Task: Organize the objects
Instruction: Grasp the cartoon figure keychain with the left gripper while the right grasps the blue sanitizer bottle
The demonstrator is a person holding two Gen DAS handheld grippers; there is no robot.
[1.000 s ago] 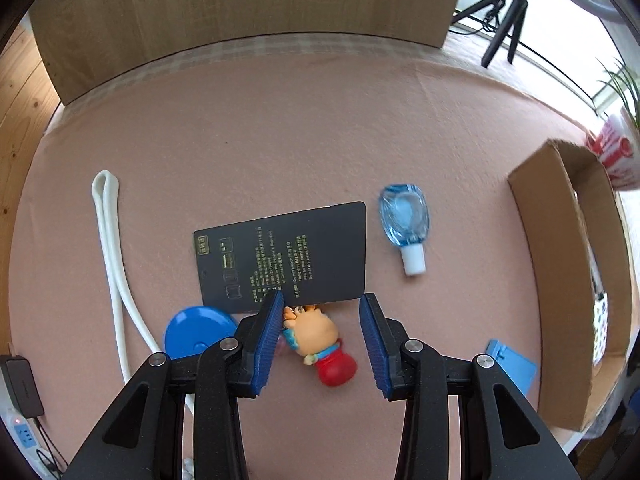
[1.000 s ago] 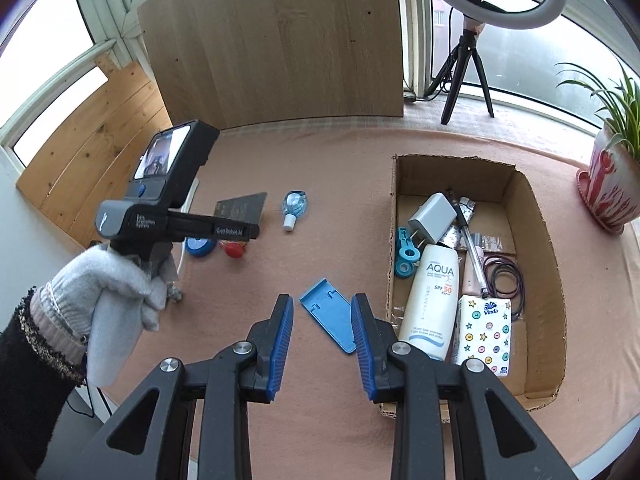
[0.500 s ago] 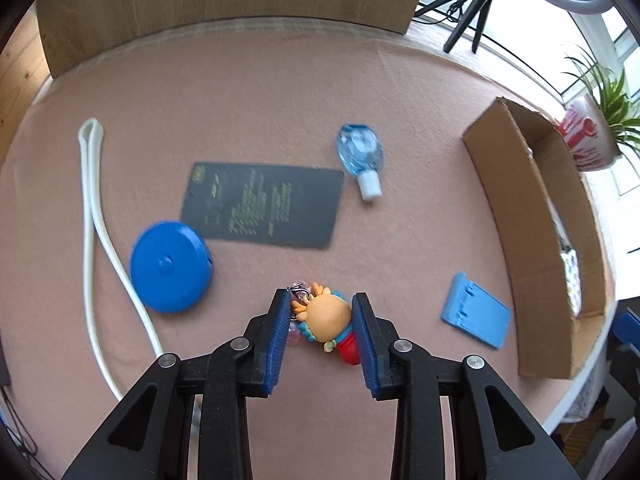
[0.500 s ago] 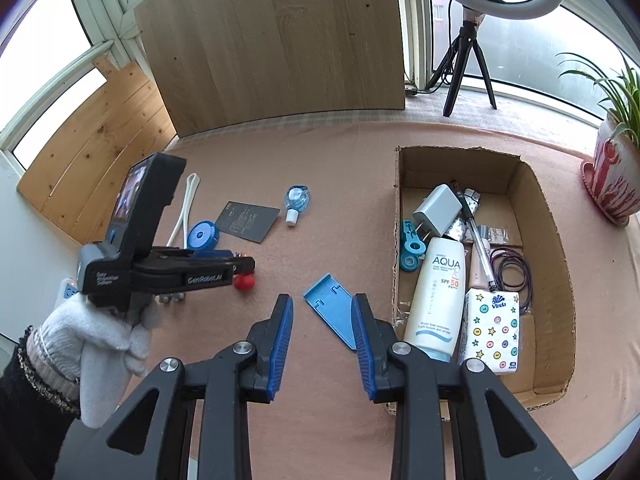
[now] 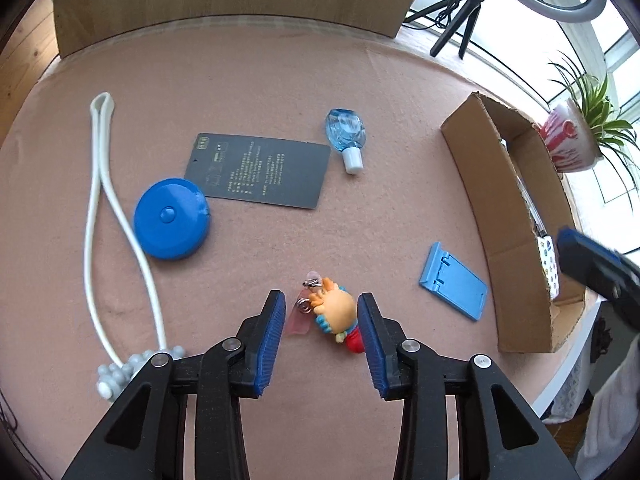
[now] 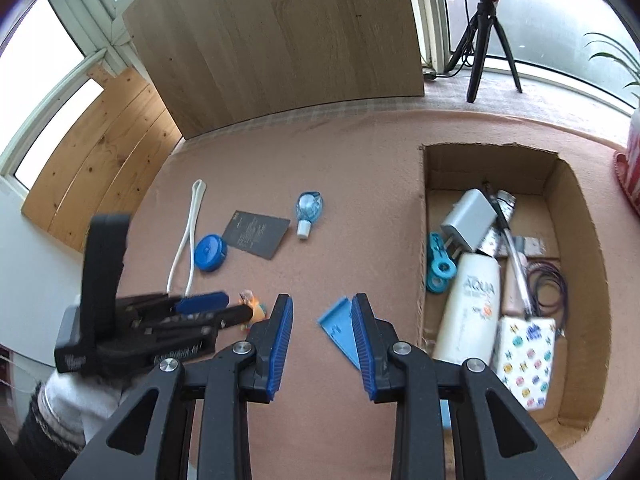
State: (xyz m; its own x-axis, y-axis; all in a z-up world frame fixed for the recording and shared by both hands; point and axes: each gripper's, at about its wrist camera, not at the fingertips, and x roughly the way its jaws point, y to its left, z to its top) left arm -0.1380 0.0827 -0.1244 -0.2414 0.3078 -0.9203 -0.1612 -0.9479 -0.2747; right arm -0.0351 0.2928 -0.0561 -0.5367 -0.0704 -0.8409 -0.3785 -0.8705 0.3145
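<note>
My left gripper (image 5: 322, 312) is shut on a small orange-headed toy keychain (image 5: 334, 312) with a red base and a pink tag, held slightly above the pink cloth. The right wrist view shows that gripper (image 6: 236, 308) in a white-gloved hand (image 6: 80, 396) at the left, the toy (image 6: 256, 308) at its tips. My right gripper (image 6: 322, 312) is open and empty, hovering over a blue phone stand (image 6: 338, 332). The cardboard box (image 6: 421, 208) at the right holds a sunscreen bottle (image 6: 472, 304), a grey charger (image 6: 468, 220) and several small items.
On the cloth lie a black card (image 5: 260, 170), a blue round tape measure (image 5: 170, 220), a clear blue bottle (image 5: 346, 132), a white cord (image 5: 100, 184) and the phone stand (image 5: 454, 292). A potted plant (image 5: 568, 144) and a tripod (image 6: 486, 44) stand behind the box.
My left gripper closed on the toy keychain, lifted it off the cloth and drew back from the card. My right gripper stayed open and shifted slightly left.
</note>
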